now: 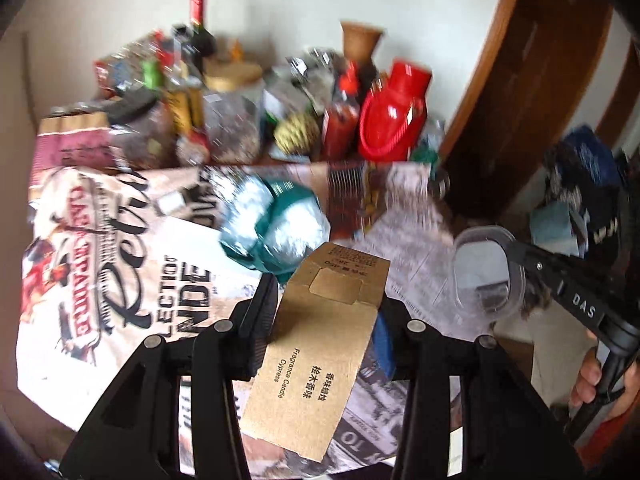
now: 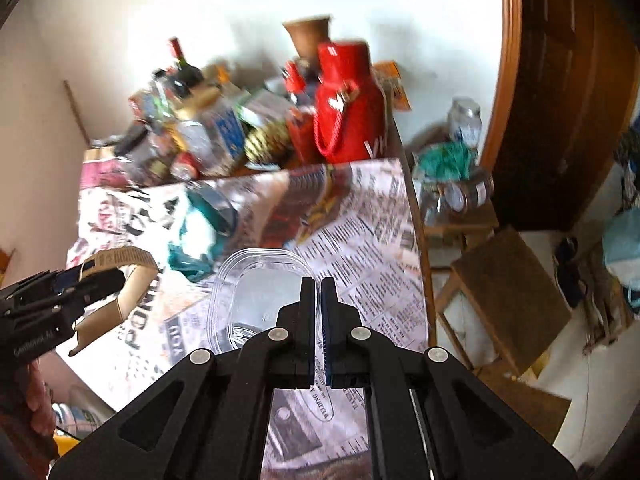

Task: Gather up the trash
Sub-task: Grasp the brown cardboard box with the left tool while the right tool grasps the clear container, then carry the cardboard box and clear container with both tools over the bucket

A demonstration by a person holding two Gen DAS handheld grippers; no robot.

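Note:
My left gripper (image 1: 328, 300) is shut on a flattened brown cardboard candle box (image 1: 316, 360) and holds it above the table's newspaper cover (image 1: 120, 280). The box also shows in the right wrist view (image 2: 132, 276), at the left. My right gripper (image 2: 318, 280) is shut on the rim of a clear plastic container (image 2: 256, 292), held over the table; it shows in the left wrist view too (image 1: 484, 272). A crumpled teal and silver wrapper (image 1: 276, 228) lies on the newspaper beyond the box, also visible in the right wrist view (image 2: 200, 232).
The back of the table is crowded: a red jug (image 1: 396, 120), a red sauce bottle (image 1: 340, 120), a wine bottle (image 1: 200, 28), a clay vase (image 2: 308, 36) and packets. A wooden stool (image 2: 512, 296) and glass jars (image 2: 460, 184) stand right of the table, by a brown door (image 2: 568, 80).

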